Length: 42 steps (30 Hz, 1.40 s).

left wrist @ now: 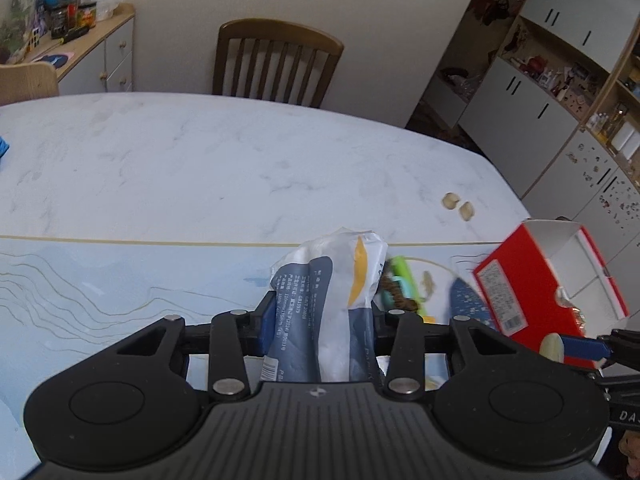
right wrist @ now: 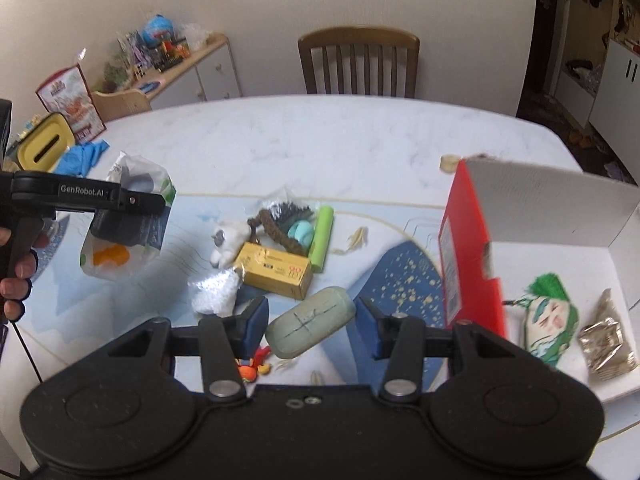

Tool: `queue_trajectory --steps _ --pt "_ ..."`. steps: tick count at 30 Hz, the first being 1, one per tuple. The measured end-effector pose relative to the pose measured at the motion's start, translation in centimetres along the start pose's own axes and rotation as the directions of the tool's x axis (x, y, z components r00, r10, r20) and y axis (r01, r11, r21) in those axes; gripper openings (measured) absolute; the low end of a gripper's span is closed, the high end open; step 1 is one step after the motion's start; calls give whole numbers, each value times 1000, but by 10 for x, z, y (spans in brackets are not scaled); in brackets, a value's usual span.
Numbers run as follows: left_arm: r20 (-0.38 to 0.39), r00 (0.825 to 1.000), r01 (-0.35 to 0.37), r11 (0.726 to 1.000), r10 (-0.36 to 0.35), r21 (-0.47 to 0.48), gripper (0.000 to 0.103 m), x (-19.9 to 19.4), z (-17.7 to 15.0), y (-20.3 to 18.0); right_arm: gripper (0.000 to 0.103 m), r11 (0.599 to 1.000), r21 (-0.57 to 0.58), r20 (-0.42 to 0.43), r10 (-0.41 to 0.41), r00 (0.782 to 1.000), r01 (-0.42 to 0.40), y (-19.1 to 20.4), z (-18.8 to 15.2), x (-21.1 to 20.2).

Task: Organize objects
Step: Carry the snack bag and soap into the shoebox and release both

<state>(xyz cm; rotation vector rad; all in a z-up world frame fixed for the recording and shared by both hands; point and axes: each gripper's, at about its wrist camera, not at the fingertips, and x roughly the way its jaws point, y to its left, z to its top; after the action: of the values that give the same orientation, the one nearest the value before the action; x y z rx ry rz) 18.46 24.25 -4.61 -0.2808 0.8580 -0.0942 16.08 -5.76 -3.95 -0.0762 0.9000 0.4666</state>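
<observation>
I have the left gripper (left wrist: 320,320) clamped on a crumpled blue-and-white packet (left wrist: 332,304), which sticks up between its jaws and hangs clear of the mat (left wrist: 100,280); from the right wrist view it sits well left of the pile, so I judge I lifted it to carry it across to the box. The right gripper (right wrist: 312,320) has its jaws spread and empty, framing the pale green oval case (right wrist: 310,322) on the mat, which I read as my next pick.

The red box (right wrist: 560,216) stands at the right with its white inside turned toward me, a sensible bin for loose items. It holds 2 things: 1 green-and-white pouch (right wrist: 548,320) and 1 shiny silver packet (right wrist: 608,336).

On the mat I count 1 yellow carton (right wrist: 278,270), 1 green tube (right wrist: 322,238), 1 teal lump (right wrist: 302,230), 1 brown braided cord (right wrist: 280,232), 1 white plush toy (right wrist: 230,240), 1 crinkled white wrapper (right wrist: 216,292) and 1 small red-orange toy (right wrist: 252,364) below my left finger. From the left wrist view, 2 beige pieces (left wrist: 458,204) lie on the bare table (left wrist: 240,160) beyond the mat.
</observation>
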Motion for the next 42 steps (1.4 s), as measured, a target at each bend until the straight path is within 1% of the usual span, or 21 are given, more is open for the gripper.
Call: queue_trajectory --steps 8,16,28,35,42 --pt "13 999 42 997 -43 63 40 -18 2 -59 47 1000 -16 72 -6 997 7 -27 10 -35" --pt "0 998 70 991 -70 114 40 -15 -1 -121 47 999 0 113 -33 993 34 -75 9 -60" --pt "-31 995 102 977 -98 187 40 15 -10 -219 47 997 36 134 -66 989 62 -151 0 -76" --pt "-56 993 112 969 -102 222 40 40 -15 -268 47 995 58 136 -90 987 83 -197 -8 -80" --pt "-72 992 122 959 -107 255 40 66 -10 -310 47 993 68 118 -105 987 98 -236 -9 -75"
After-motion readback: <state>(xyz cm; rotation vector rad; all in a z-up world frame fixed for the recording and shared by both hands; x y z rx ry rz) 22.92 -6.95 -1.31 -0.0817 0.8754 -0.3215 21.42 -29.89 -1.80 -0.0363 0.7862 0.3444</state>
